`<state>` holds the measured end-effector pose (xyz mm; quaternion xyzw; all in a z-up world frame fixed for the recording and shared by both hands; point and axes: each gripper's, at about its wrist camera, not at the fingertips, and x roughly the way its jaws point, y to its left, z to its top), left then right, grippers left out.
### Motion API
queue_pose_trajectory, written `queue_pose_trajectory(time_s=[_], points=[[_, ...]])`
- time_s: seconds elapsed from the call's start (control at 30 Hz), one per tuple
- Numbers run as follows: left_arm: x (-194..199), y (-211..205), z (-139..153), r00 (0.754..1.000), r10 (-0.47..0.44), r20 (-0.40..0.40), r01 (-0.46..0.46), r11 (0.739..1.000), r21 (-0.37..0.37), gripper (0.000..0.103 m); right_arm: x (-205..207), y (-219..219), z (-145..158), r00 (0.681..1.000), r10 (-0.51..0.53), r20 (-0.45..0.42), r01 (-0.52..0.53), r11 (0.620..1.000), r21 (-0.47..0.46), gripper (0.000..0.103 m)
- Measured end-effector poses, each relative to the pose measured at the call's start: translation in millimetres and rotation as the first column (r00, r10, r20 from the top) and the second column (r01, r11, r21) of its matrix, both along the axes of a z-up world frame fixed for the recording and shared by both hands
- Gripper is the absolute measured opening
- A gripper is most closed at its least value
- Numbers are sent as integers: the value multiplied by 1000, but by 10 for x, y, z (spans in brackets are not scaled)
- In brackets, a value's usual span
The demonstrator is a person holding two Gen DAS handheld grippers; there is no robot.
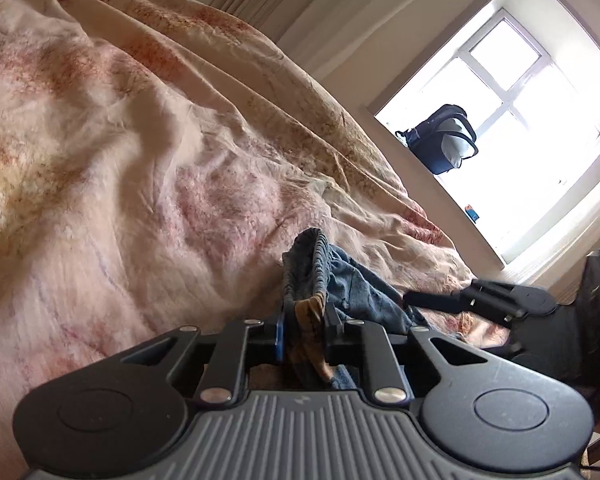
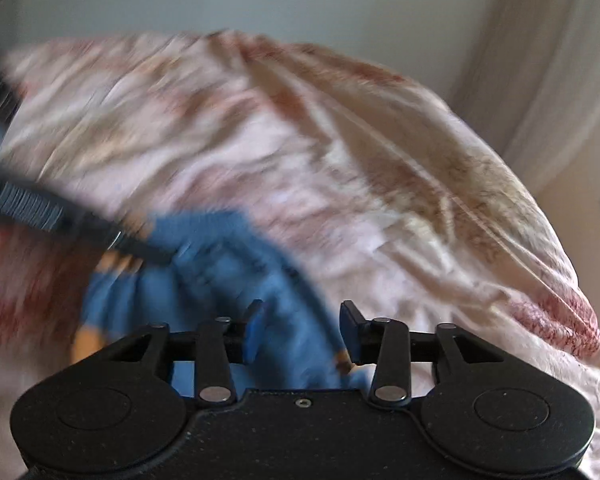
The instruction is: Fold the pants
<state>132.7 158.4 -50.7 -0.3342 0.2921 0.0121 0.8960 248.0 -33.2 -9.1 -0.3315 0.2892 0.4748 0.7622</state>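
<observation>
On bedspread [image 1: 120, 152], bunched blue denim pants [image 1: 360, 288]: soft, floppy, fairly light by the look, best taken at the gathered elastic waistband [image 1: 320, 264]. Left gripper [image 1: 304, 332] pinched narrow on that waistband; right gripper [image 2: 300, 328] half open over blurred denim, pressing on nothing. No readable labels or writing anywhere.

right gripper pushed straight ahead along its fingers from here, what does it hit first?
Probably the blue pants, bunched between and just ahead of the open right gripper. Beyond them lies only the floral bedspread. The frame is motion-blurred, so depth is uncertain.
</observation>
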Motion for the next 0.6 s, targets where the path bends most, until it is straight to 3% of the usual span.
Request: queue_pose_trajectory(time_s=[0.07, 0.1, 0.13, 0.2, 0.3, 0.4, 0.47, 0.6], points=[[2, -8, -1, 1000, -2, -3, 2, 1000, 14, 19, 94, -59, -107, 999, -47, 22, 48, 997, -53, 50], [7, -2, -5, 1000, -2, -6, 2, 1000, 11, 19, 184, -110, -128, 996, -87, 28, 88, 994, -58, 56], [8, 5, -11, 1000, -2, -8, 2, 1000, 8, 19, 305, -184, -131, 989, -145, 38, 147, 988, -55, 67], [20, 14, -24, 1000, -1, -14, 1, 1000, 4, 19, 536, -353, -127, 962, -267, 61, 270, 962, -47, 77], [22, 5, -38, 1000, 1, -22, -1, 1000, 11, 19, 767, -580, -87, 918, -389, 75, 393, 919, -38, 73], [30, -2, -38, 1000, -1, -21, 1, 1000, 18, 19, 736, -751, 19, 917, -395, 61, 394, 919, 18, 75], [32, -10, -36, 1000, -3, -21, 3, 1000, 27, 19, 631, -808, 67, 935, -353, 41, 351, 935, 40, 80], [32, -14, -37, 1000, -4, -23, 5, 999, 33, 19, 497, -834, -52, 946, -320, 58, 322, 946, -36, 82]])
